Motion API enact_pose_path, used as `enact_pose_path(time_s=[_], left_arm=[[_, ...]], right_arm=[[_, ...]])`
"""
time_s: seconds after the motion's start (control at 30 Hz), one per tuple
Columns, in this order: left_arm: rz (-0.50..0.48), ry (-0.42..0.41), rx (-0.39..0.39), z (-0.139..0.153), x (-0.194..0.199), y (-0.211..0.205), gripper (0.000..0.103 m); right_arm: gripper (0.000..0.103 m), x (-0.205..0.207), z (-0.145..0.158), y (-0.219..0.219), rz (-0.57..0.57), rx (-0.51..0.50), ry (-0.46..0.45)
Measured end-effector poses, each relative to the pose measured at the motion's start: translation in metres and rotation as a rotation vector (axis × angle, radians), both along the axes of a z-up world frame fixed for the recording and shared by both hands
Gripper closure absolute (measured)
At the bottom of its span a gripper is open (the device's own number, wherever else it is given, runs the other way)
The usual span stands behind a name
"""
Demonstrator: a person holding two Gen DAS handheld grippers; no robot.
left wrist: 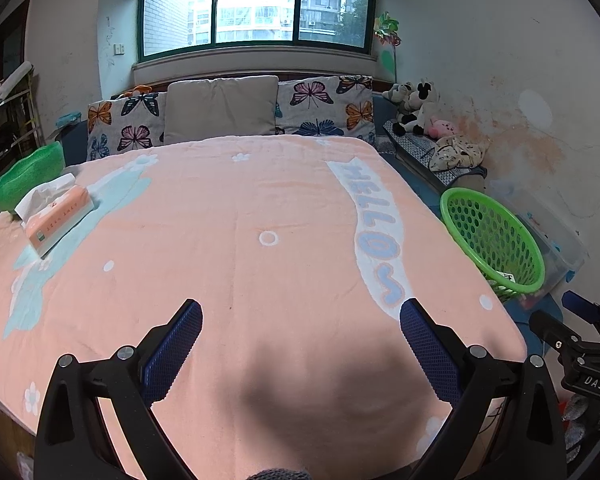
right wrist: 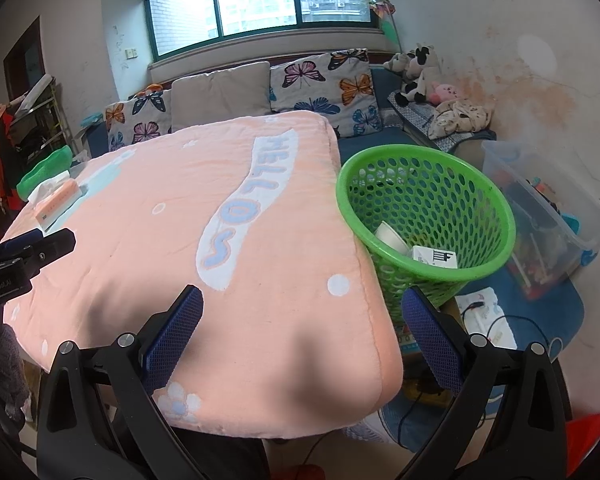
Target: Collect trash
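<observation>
Fingers of the left gripper [left wrist: 300, 356] stand wide apart with nothing between them, hovering over the near edge of the surface [left wrist: 236, 216], which is covered by a pink blanket. No loose trash shows on the blanket in this view. A tissue pack [left wrist: 58, 216] lies far off to the left, its long axis running toward the near left, beside a green bowl [left wrist: 24, 178]. The green basket [left wrist: 492, 236] sits off the right edge, half cut off by the blanket.

From the right wrist, the right gripper [right wrist: 302, 340] is likewise spread and empty, over the near right corner. The basket lies just ahead and to the right, so this hand is the nearer. Inside it rest a white box [right wrist: 436, 258] and a pale round piece [right wrist: 390, 236], hard to identify. Collection looks nearly finished.
</observation>
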State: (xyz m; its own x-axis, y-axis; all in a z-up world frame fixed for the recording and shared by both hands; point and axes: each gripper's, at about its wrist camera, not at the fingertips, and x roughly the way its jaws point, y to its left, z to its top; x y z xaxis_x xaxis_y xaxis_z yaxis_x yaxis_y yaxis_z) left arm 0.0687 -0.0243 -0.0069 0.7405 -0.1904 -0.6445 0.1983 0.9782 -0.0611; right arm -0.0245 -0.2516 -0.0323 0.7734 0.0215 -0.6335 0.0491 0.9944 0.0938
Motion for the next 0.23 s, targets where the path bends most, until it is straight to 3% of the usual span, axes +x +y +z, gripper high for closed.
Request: enact_pose_path(time_s=[0.23], left_arm=[[-0.003, 0.005, 0.002, 0.0010, -0.0004, -0.0026, 0.007]], right_arm=[[0.004, 0.0007, -0.0001, -0.0007, -0.001, 0.006, -0.001]])
